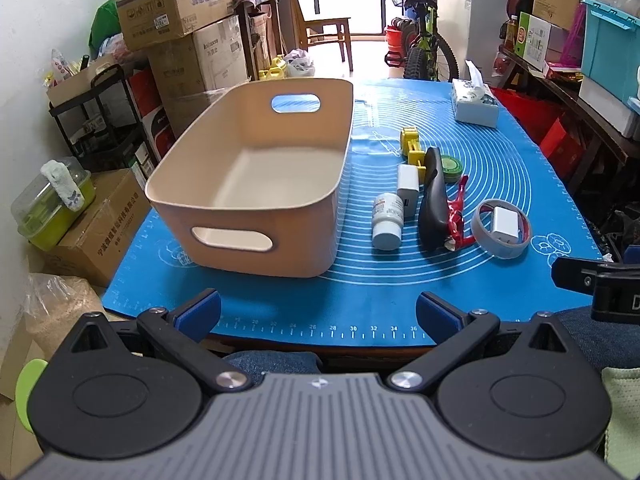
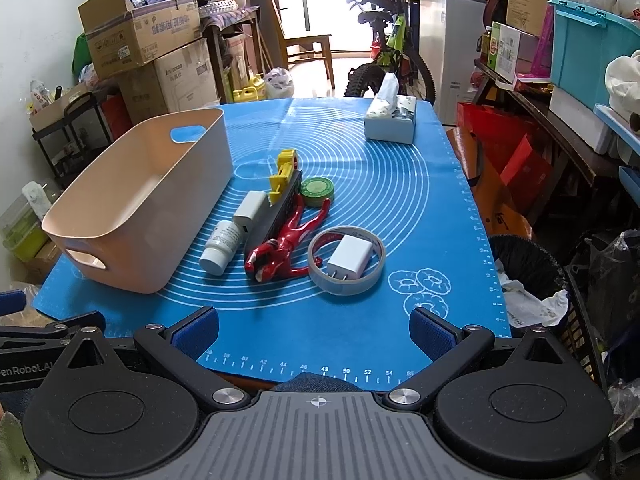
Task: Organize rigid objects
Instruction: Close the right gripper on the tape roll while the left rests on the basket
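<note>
Beige plastic bin (image 1: 256, 184) (image 2: 140, 196), two cut-out handles, nothing inside; on left part of blue silicone mat (image 1: 460, 280) (image 2: 420, 208).

Cluster of small items just right of bin, on mat:
- White pill bottle (image 1: 387, 220) (image 2: 222, 246), lying on its side, nearest the bin.
- White rectangular charger block (image 1: 408, 190) (image 2: 250, 212), touching far end of bottle.
- Yellow plastic clamp-like toy (image 1: 412, 144) (image 2: 284, 174), at far end of cluster.
- Black elongated remote-shaped object (image 1: 434, 200) (image 2: 280, 210), lengthwise between charger block and figure.
- Red toy figure (image 1: 456, 216) (image 2: 284, 244), lying flat against black object.
- Round green tin (image 1: 451, 166) (image 2: 317, 191), just beyond figure.
- Grey tape roll (image 1: 502, 229) (image 2: 346, 260), lying flat, nearest right edge of cluster.
- White plug adapter (image 1: 505, 226) (image 2: 350, 258), inside tape roll's ring.

Tissue box (image 1: 476, 104) (image 2: 391, 118), far right corner of mat, well apart from cluster.

Left gripper (image 1: 318, 312): jaws spread wide, blue pads (image 1: 198, 312) bare, at near edge of mat facing bin, holding nothing.

Right gripper (image 2: 314, 330): jaws spread wide, blue pads (image 2: 196, 332) bare, at near edge of mat facing cluster, holding nothing.
</note>
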{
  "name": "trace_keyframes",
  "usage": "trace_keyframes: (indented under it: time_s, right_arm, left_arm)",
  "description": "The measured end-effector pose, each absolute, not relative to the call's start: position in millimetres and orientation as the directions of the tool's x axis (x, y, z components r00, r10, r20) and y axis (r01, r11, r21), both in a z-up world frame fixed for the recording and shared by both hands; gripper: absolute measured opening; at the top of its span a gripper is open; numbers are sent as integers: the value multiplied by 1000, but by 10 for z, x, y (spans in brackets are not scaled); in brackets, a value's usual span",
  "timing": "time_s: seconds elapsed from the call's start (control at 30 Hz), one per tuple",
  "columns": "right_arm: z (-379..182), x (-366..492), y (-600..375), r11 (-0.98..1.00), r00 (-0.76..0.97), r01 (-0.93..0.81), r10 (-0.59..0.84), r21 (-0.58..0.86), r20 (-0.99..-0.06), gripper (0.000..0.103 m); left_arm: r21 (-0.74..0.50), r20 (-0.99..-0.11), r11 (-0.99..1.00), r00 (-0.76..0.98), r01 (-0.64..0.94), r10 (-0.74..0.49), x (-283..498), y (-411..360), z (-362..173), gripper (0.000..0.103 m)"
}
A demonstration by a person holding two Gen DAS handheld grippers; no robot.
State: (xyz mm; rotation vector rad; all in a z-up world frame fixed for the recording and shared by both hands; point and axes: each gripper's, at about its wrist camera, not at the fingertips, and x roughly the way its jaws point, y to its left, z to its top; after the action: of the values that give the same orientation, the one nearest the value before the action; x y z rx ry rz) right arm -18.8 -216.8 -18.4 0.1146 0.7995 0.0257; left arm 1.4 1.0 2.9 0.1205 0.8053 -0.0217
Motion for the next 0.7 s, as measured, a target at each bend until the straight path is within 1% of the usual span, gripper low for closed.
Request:
trace_keyframes:
  time_s: [0.2,0.37,0.7]
  right_arm:
    - [-110,-87,-2153,993,667,8,83,119,-741,101]
    - [-22,55,-2203,993,681,25,64,111,-730,101]
    - [31,463,-2357,989,705,106,-2,102,-710,101]
  left_arm:
    - [54,-744,996,668,78,-12,164,167,177,102]
    - [104,-701,994,712,41,44,393,359,414,102]
    - [131,-663,991,744,16,76,1154,740,726,102]
